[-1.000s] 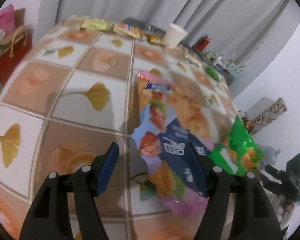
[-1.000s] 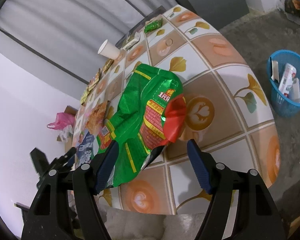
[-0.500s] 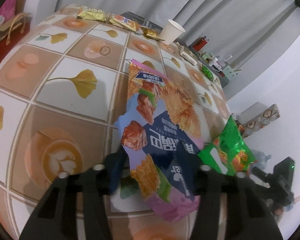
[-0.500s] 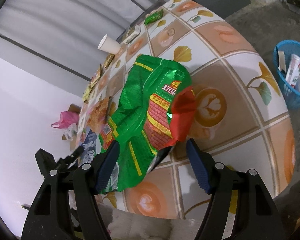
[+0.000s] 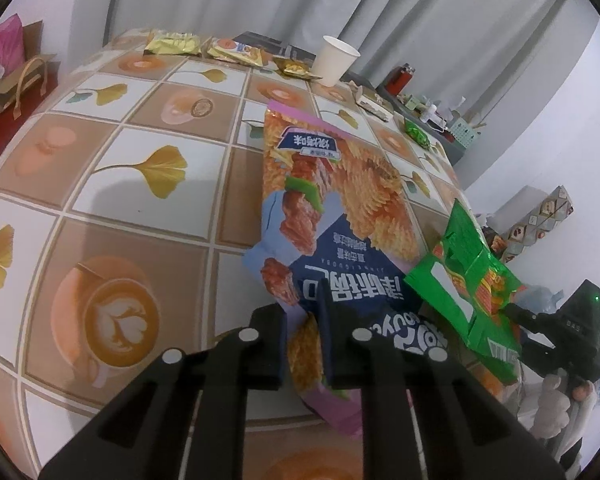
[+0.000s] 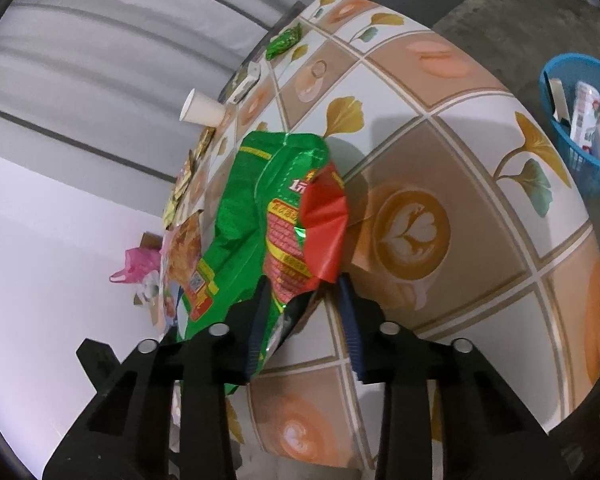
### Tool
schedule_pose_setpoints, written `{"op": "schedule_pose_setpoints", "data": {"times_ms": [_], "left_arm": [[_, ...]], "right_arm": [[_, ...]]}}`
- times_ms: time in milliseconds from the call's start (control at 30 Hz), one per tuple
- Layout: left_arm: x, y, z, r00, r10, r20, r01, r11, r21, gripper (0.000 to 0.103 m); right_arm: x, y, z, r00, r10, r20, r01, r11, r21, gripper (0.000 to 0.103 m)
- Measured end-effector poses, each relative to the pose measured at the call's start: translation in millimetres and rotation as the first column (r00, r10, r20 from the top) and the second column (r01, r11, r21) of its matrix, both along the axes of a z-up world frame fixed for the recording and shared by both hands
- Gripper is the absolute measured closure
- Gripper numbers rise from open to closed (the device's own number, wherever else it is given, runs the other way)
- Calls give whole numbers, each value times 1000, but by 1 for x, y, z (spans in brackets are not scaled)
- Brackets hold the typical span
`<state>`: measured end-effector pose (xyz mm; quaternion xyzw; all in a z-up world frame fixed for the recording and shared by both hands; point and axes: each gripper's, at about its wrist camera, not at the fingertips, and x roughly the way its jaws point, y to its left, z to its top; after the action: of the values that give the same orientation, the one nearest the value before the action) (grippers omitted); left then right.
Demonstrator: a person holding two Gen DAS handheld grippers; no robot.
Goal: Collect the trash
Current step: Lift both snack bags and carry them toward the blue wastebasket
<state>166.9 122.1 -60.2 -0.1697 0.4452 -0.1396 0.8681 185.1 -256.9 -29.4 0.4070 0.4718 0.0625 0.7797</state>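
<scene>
Left gripper (image 5: 305, 334): your jaws are closing, pinching the near end of the purple-blue snack bag (image 5: 332, 216) lying on the tiled surface (image 5: 140, 208). Right gripper (image 6: 305, 334) closing too, green bag (image 6: 256, 232)'s near edge between its jaws, pad contact unclear. Blue bin (image 6: 580, 168) on the floor beyond.

The blue basket (image 6: 584, 128) is cut off by the frame's edge, its contents unreadable.
</scene>
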Motion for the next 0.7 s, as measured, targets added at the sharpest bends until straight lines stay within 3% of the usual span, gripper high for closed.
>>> {"op": "schedule_pose_setpoints", "data": {"times_ms": [233, 400, 533, 700], "left_arm": [[-3, -1, 1, 1000, 1, 15, -1, 1000, 5, 92], [-2, 1, 3, 1000, -2, 20, 1, 1000, 17, 93], [-4, 6, 13, 999, 14, 52, -15, 1000, 24, 94], [-6, 8, 20, 997, 27, 75, -28, 999, 15, 97]], "right_arm": [[1, 0, -2, 1000, -12, -7, 12, 1000, -20, 93], [-3, -6, 1, 1000, 3, 8, -3, 999, -38, 97], [-7, -16, 19, 994, 105, 44, -100, 989, -112, 97], [-11, -20, 29, 981, 190, 24, -180, 957, -229, 97]]}}
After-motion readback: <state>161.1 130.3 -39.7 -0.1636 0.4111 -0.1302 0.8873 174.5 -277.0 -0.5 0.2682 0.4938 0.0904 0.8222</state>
